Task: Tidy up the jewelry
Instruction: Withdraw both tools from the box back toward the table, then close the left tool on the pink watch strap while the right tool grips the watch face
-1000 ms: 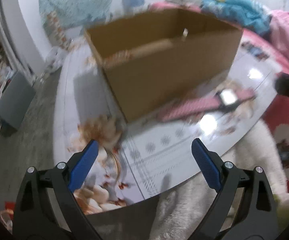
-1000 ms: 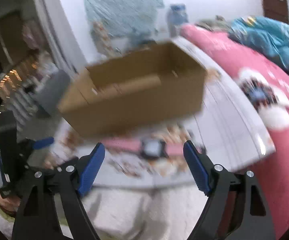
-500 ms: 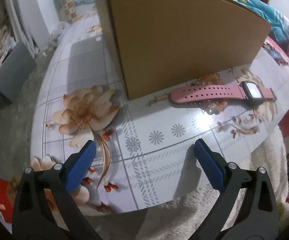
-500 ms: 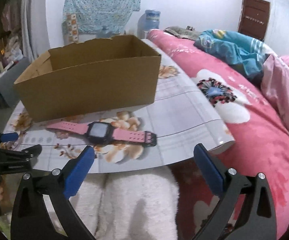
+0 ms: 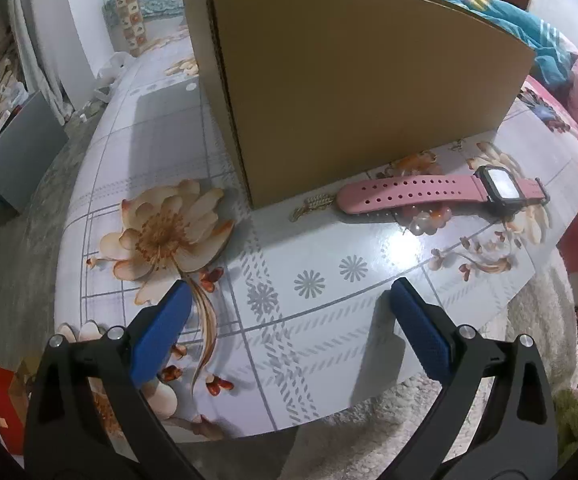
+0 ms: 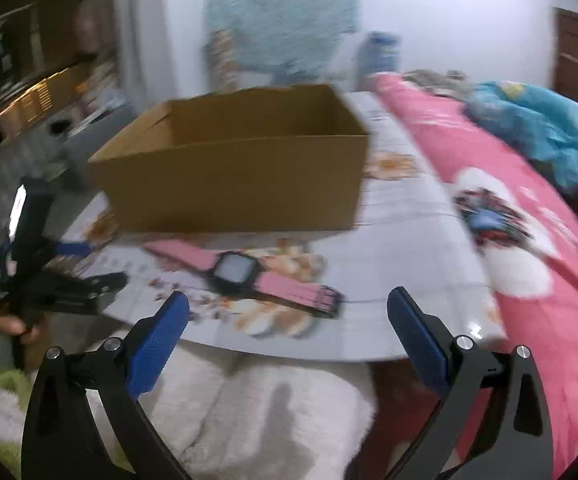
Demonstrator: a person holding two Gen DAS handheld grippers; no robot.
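Hovering wide apart, empty: left gripper (image 5: pixel 287 316), right gripper (image 6: pixel 289 324); pink watch (image 5: pixel 429 194) beside cardboard box (image 5: pixel 361 92).

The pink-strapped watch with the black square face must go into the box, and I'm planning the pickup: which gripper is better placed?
Probably right: the pink-strapped watch lies just ahead of the open right gripper; the left gripper sits farther off.

Matt brown cardboard on the box (image 5: pixel 369 92), its corrugated edge showing at the near corner, and it sits on a glossy flower-printed tabletop (image 5: pixel 329 280) that throws back a bright glare. The watch (image 5: pixel 441 194) has a smooth, matt pink strap punched with holes, rubbery by the look of it, and a shiny glass face, with a thin gold-coloured chain (image 5: pixel 313 204) glinting beside it. Fluffy white cloth (image 6: pixel 273 408) lies below the table edge.
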